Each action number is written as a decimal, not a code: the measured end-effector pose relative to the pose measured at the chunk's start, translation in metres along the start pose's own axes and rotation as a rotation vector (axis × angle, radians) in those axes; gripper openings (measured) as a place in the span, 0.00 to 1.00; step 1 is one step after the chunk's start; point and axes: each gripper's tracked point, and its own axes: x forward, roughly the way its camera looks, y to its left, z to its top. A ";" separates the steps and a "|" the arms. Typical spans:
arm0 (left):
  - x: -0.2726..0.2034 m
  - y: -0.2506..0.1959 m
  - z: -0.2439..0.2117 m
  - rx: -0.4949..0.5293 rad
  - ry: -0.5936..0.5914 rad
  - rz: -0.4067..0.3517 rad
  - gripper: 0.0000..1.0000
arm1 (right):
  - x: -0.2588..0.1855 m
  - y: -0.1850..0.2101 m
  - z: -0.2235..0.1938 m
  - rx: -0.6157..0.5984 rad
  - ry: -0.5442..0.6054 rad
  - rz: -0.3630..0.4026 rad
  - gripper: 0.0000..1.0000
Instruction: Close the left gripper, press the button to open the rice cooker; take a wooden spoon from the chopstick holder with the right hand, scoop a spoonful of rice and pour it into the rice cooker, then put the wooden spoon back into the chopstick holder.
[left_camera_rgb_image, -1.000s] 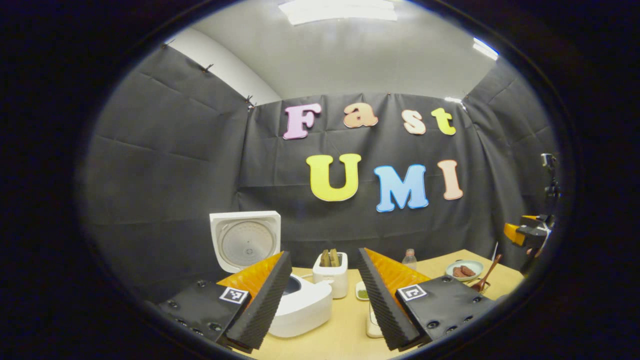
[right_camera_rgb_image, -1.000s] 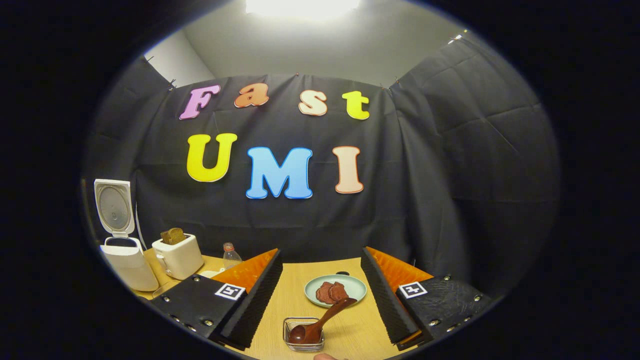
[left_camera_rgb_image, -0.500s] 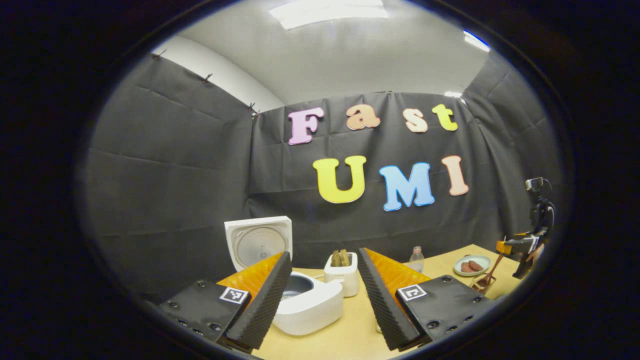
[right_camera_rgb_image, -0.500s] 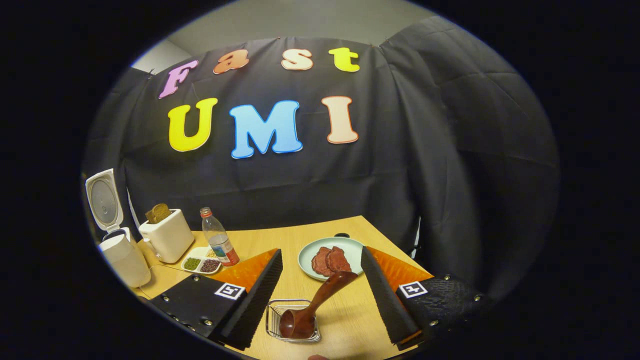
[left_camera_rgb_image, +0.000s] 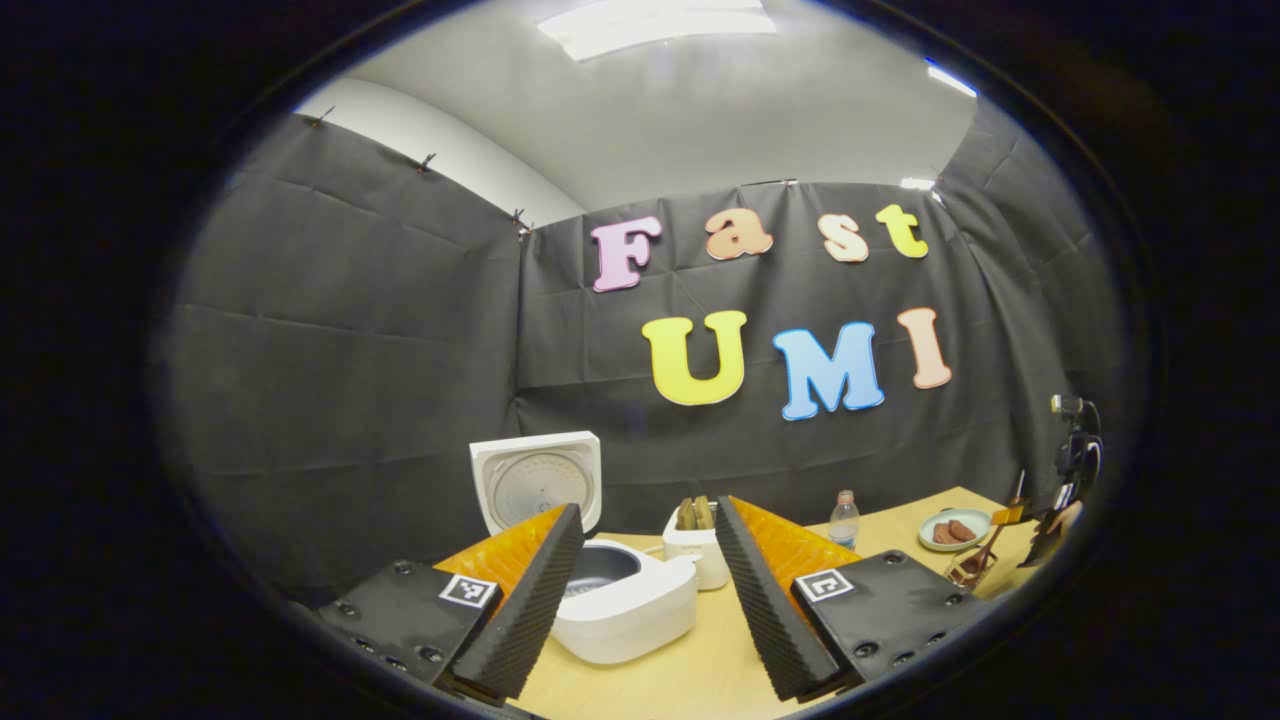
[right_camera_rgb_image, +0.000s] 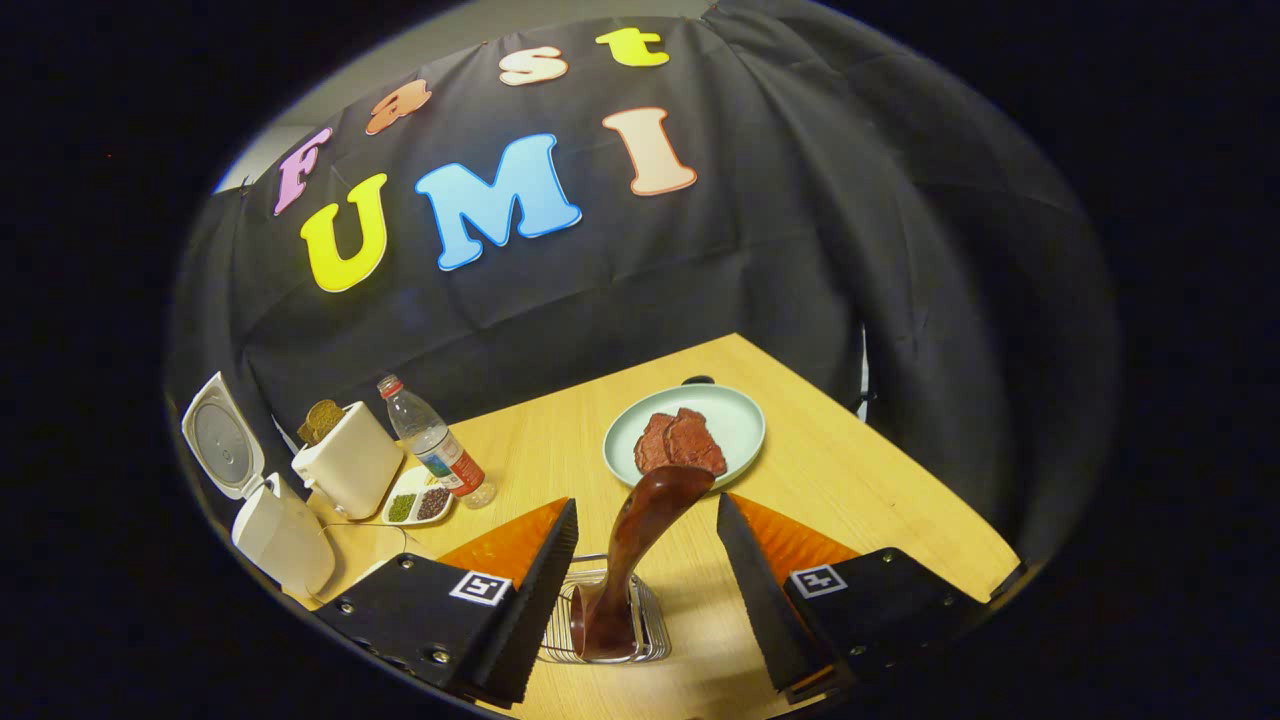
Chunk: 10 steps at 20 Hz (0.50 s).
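Rice cooker (left_camera_rgb_image: 625, 615) lid-up on wooden table (right_camera_rgb_image: 850, 480), black cloth walls around, both jaws parted, empty.

Left gripper view: camera low over the bench (left_camera_rgb_image: 690, 670), roughly level, facing the back wall, close to the open rice cooker (left_camera_rgb_image: 620, 600) with the toaster (left_camera_rgb_image: 697, 555) just behind.

Right gripper view: camera higher, pitched down, near the wire chopstick holder (right_camera_rgb_image: 605, 630) and wooden spoon (right_camera_rgb_image: 640, 550).

Both views share the rice cooker, toaster, bottle (right_camera_rgb_image: 435, 445) and plate (right_camera_rgb_image: 685, 435); the left gripper view also catches the right tool (left_camera_rgb_image: 1030, 525) at far right.
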 end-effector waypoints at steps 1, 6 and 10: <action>-0.003 -0.001 -0.001 -0.001 0.004 0.006 0.93 | 0.005 -0.002 -0.007 0.012 0.030 0.007 0.85; -0.018 -0.007 0.000 0.003 0.010 0.037 0.89 | 0.011 0.004 -0.023 0.046 0.106 0.048 0.48; -0.028 -0.009 0.004 0.008 -0.001 0.047 0.89 | 0.016 0.009 -0.025 0.026 0.106 0.077 0.48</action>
